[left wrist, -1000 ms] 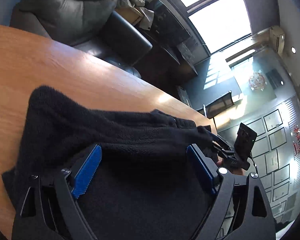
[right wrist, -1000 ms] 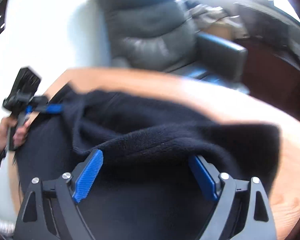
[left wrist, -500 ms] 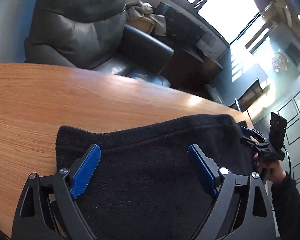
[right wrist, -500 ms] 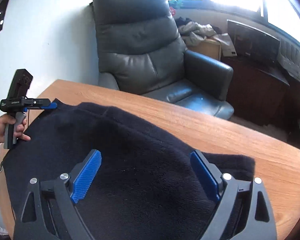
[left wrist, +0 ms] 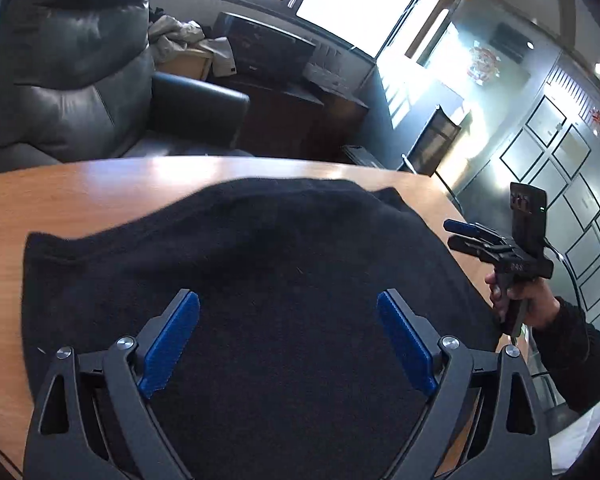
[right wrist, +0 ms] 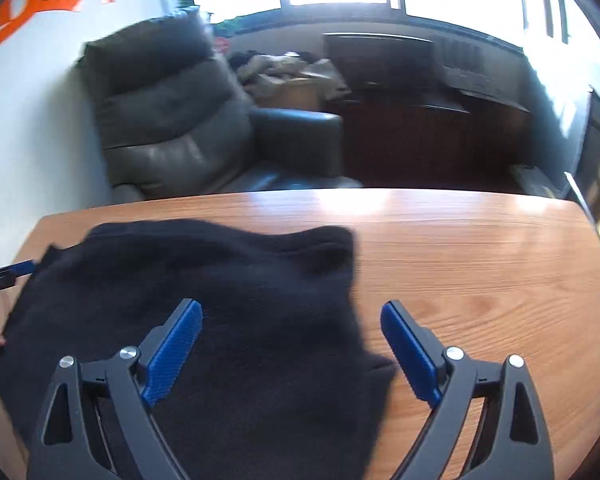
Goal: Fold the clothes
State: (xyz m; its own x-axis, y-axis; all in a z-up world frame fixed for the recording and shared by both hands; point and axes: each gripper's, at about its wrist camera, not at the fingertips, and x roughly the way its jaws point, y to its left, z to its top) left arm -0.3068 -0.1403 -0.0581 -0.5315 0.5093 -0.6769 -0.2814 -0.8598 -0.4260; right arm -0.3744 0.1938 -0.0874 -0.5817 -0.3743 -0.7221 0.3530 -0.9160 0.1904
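Note:
A black fleece garment (left wrist: pixel 280 248) lies spread on the wooden table (left wrist: pixel 80 200). My left gripper (left wrist: pixel 286 298) hovers over its near part, open, with nothing between the blue pads. In the left wrist view my right gripper (left wrist: pixel 466 236) sits just off the garment's right edge, held by a hand (left wrist: pixel 532 300). In the right wrist view my right gripper (right wrist: pixel 291 307) is open above the garment (right wrist: pixel 220 280): its left pad is over cloth, its right pad over bare table (right wrist: pixel 460 260). The left gripper (right wrist: pixel 18 269) shows at the garment's far left edge.
A grey leather armchair (left wrist: pixel 72 92) stands behind the table's far edge, also seen as the armchair (right wrist: pixel 172 120) in the right wrist view. Dark cabinets and a heap of light cloth (left wrist: pixel 188 40) lie beyond. Bare wood stretches to the right of the garment.
Both grippers have drawn back and risen off the garment, and both views have rolled. The bunched cloth now lies flatter on the table, with the right gripper off to its right side.

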